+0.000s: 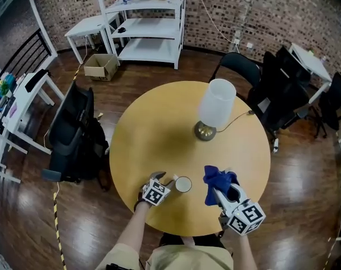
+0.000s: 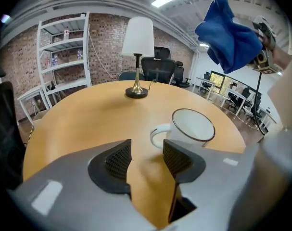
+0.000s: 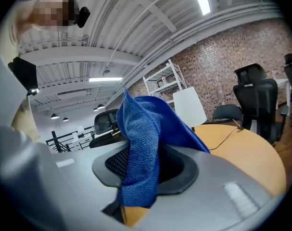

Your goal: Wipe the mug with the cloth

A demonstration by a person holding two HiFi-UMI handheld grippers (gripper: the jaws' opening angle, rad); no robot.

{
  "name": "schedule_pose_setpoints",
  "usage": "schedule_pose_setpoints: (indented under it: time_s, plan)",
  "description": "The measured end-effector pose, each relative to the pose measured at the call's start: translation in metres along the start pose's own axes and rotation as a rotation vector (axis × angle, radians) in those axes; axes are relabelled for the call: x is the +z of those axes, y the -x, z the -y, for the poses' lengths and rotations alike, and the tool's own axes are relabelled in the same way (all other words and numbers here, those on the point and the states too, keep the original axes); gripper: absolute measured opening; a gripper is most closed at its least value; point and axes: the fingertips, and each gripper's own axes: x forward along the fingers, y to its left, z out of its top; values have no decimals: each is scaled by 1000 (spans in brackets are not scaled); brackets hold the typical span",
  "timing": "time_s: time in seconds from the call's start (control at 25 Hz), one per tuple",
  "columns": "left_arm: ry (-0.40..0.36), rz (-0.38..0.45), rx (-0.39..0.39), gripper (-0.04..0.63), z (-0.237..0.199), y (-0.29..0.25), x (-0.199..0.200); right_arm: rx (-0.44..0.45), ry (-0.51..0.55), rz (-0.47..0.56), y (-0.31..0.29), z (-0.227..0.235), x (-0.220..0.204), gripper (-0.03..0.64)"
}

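The white mug (image 1: 183, 184) stands upright, seemingly empty; the blue cloth (image 1: 218, 180) hangs bunched, lifted, just to its right.

a round wooden tabletop (image 1: 148, 139) carries a white-shaded lamp (image 1: 216, 107) on a brass base, its cord (image 1: 236, 120) trailing right. behind stand a white shelf unit (image 1: 153, 21) and a cardboard box (image 1: 101, 66) on the floor (image 1: 137, 75); a black chair (image 1: 72, 131) sits left.

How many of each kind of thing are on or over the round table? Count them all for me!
mug: 1
lamp: 1
blue cloth: 1
grippers: 2, the left gripper and the right gripper
Total: 5
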Motion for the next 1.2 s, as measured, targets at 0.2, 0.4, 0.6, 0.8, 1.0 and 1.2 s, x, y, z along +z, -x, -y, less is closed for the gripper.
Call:
schedule_pose_setpoints:
  time_s: [0.2, 0.4, 0.6, 0.8, 1.0, 1.2]
  plan:
    - [-28, -15, -20, 168, -2, -19, 2, -18, -5, -48, -1, 12, -13, 137]
    - [-1, 22, -97, 81, 7, -32, 8, -20, -7, -94, -2, 17, -24, 137]
    - [48, 60, -145, 25, 16, -34, 12, -1, -18, -149, -10, 19, -44, 138]
    - [-25, 70, -220, 23, 32, -30, 3, 71, -47, -290, -33, 39, -98, 138]
    - [-101, 70, -228, 26, 38, -32, 7, 316, -228, -550, -101, 51, -153, 138]
    - [-96, 55, -214, 25, 39, -32, 11, 471, -224, -841, -152, 38, -196, 138]
